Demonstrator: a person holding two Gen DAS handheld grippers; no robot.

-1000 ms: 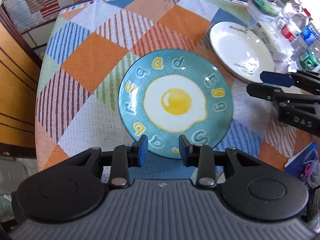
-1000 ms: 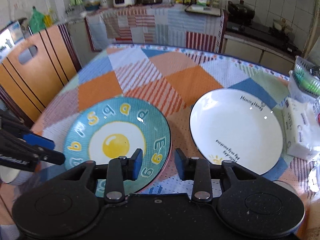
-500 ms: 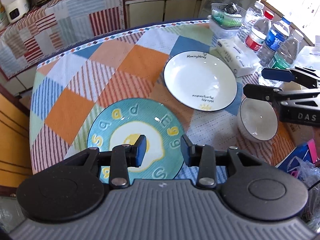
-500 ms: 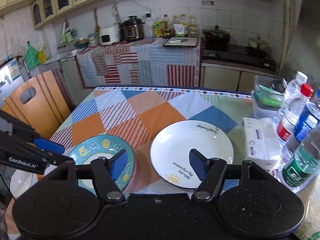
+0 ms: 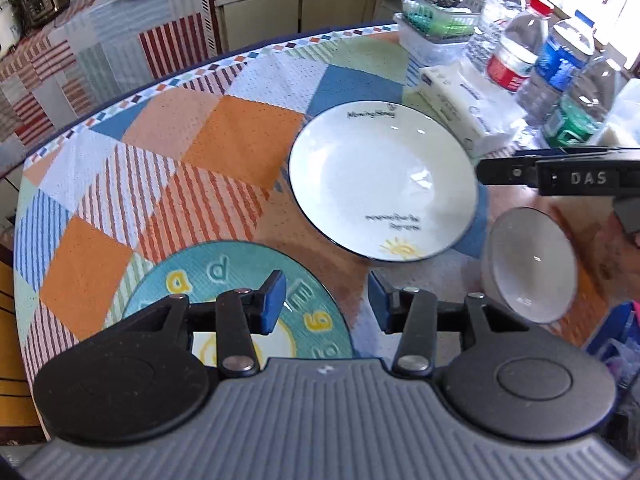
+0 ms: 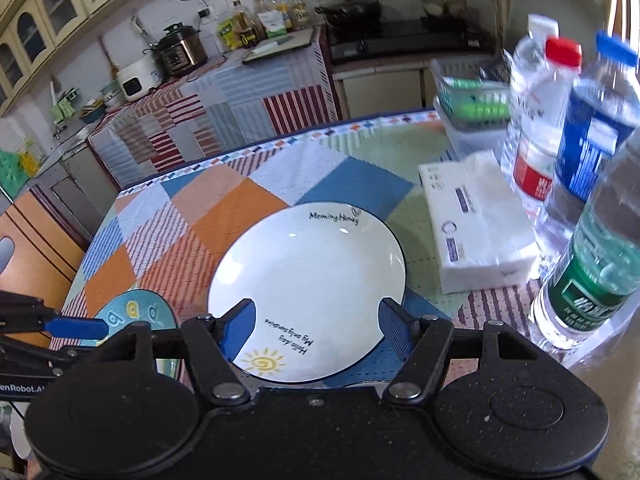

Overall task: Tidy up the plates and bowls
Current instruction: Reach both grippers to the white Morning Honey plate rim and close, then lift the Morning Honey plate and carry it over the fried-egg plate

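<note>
From the left wrist, the left gripper [image 5: 326, 300] stands wide apart and empty over the patchwork tablecloth [image 5: 224, 140], above the near edge of a ribbed teal plate [image 5: 224, 276] with raised yellow and teal letters and a fried-egg centre; beyond it lies a glossy white plate [image 5: 380, 184] with a thin dark rim, "Morning Honey" lettering and a sun drawing, a small white bowl [image 5: 528, 264] just right of it, and a black finger of the right gripper [image 5: 560, 176] marked "DAS". From the right wrist, the right gripper [image 6: 316, 328] is spread wide, holding nothing, framing the white plate's near rim, where "Hello day My only sunshine" reads, with a tissue pack [image 6: 476, 228] and labelled water bottles [image 6: 588, 216] at right.
</note>
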